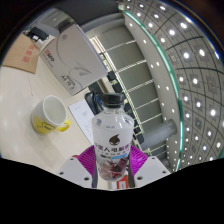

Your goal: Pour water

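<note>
Gripper view: the fingers [113,163] are clamped on a capped water bottle [114,131], lifted upright above the bench [30,95]. A yellow-banded cup [50,114] lies at nine o'clock from it. Carrying seems underway; next likely needs moving over the cup and tipping.

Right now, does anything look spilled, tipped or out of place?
Nothing stands out. The bottle is upright between the fingers, cap on, and the gripper is shut on it. The cup stands upright on the table beside it, with no spill showing.
</note>
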Motion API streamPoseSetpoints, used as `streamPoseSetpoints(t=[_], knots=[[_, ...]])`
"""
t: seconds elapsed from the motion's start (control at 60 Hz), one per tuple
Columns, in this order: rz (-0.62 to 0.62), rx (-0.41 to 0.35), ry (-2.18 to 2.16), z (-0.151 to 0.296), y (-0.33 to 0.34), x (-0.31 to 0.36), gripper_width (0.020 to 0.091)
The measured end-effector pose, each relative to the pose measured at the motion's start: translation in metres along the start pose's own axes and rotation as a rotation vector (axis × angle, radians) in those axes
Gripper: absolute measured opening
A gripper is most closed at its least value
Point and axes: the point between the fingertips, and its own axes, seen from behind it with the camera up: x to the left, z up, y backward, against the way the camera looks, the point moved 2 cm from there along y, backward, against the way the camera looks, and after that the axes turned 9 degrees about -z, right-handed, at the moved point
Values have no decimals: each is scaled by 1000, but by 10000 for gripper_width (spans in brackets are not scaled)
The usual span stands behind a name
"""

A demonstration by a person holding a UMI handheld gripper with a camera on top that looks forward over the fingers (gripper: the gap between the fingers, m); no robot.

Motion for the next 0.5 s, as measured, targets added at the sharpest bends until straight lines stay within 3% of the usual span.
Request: streamPoseSetpoints(t=[0.183,0.5], knots=[[-99,-168,409,18,-35,19,420],[-189,-323,730,41,-53,32,420]])
